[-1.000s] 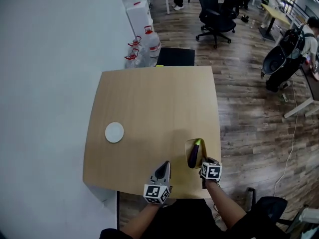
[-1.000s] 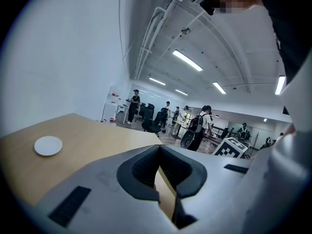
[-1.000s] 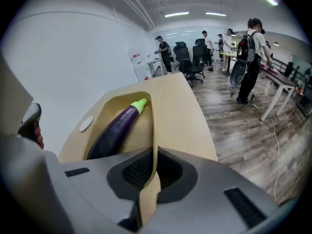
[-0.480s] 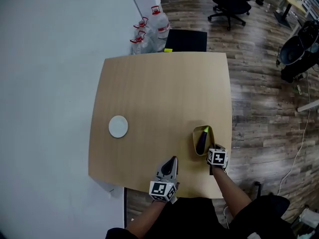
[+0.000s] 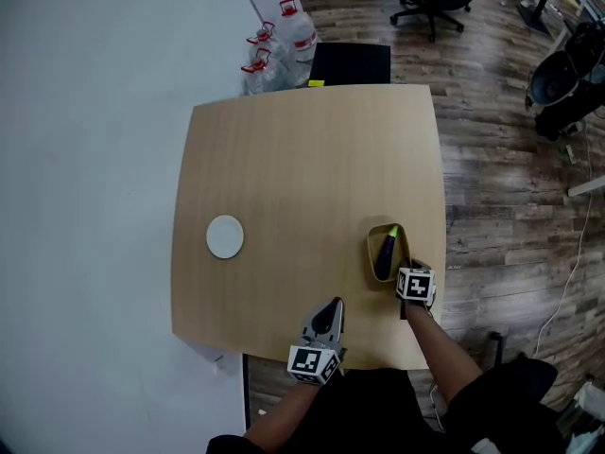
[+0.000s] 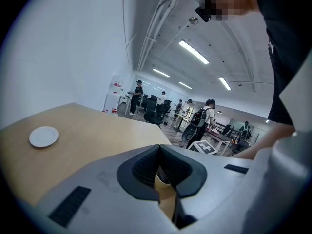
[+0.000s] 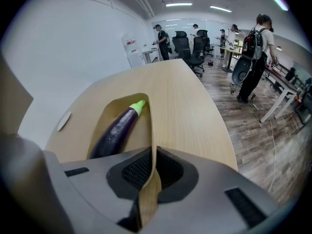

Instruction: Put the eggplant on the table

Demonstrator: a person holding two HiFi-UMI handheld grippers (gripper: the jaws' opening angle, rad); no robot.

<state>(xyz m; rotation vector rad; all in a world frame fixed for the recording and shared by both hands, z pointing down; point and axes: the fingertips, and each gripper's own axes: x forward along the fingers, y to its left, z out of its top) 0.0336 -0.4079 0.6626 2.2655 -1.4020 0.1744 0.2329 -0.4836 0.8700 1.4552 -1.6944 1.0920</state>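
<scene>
A dark purple eggplant [image 5: 385,253] with a green stem lies in a shallow wooden bowl [image 5: 371,251] that rests on the table [image 5: 302,159] near its right front corner. My right gripper [image 5: 407,269] pinches the bowl's near rim [image 7: 151,130]. Its jaws are just starting to open, and the thin rim still sits between the pads. In the right gripper view the eggplant [image 7: 117,130] lies just left of that rim. My left gripper [image 5: 331,310] hovers over the front edge of the table, left of the bowl, shut and holding nothing [image 6: 163,179].
A small white plate [image 5: 225,236] lies on the left side of the table. Water jugs [image 5: 284,41] and a dark chair [image 5: 350,62] stand beyond the far edge. A white wall runs along the left, with wood floor and office chairs to the right.
The right gripper has brought the bowl with the eggplant down onto the table near the right edge. The left gripper has hardly moved.
</scene>
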